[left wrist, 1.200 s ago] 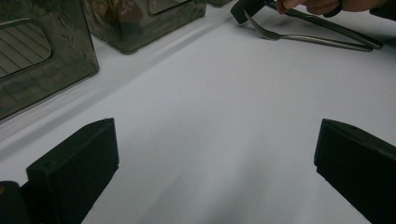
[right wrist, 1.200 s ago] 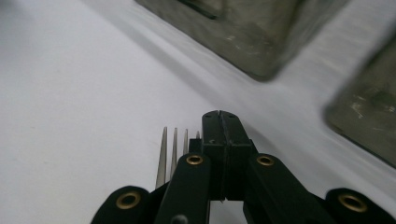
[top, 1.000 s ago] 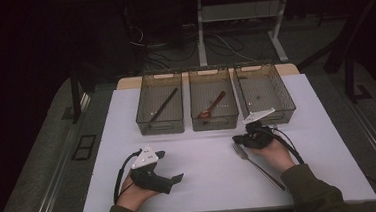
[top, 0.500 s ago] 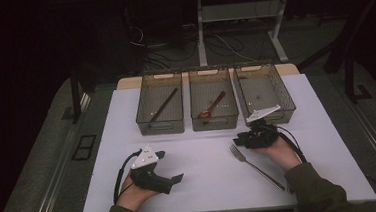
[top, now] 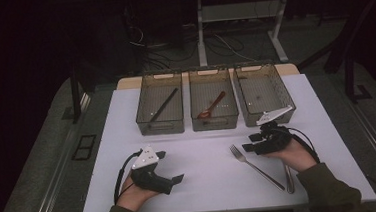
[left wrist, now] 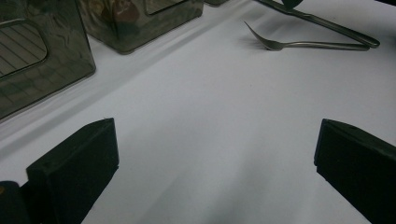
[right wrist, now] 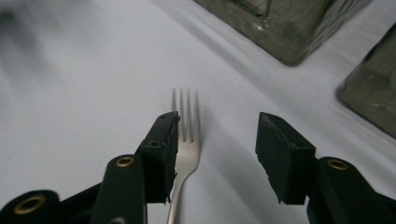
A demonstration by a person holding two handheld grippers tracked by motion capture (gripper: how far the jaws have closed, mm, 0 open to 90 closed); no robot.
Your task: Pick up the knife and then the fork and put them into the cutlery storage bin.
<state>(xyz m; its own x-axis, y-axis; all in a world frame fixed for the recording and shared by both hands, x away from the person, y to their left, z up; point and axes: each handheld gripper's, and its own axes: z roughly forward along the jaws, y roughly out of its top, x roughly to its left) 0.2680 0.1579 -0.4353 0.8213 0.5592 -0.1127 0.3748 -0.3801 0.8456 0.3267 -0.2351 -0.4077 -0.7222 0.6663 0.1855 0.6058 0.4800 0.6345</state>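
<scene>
Steel glinted on the white worktop (top: 201, 185), where a fork (top: 256, 167) lay flat with its tines toward the three smoky plastic bins and its handle running back toward the person's right sleeve. A second piece of cutlery (top: 288, 178) lay just beside the end of that handle; what kind it was could not be told. The right hand-held gripper (top: 251, 144) hung just above the fork's tine end, its jaws partly apart and just having been opening, with nothing pressed between them. In the right gripper view the fork (right wrist: 186, 140) lay on the worktop below the gap, close by the left jaw and free of both pads.

The left hand-held gripper (top: 177, 178) rested low at the near left of the worktop, well apart from the fork, its jaws spread wide over bare white surface.

Of the bins, the left bin (top: 160, 122) held a dark stick-like piece (top: 164, 104), the middle bin (top: 214, 120) held a reddish-brown spoon (top: 212, 105), and the right bin (top: 262, 112) stood nearest the right hand-held gripper.
</scene>
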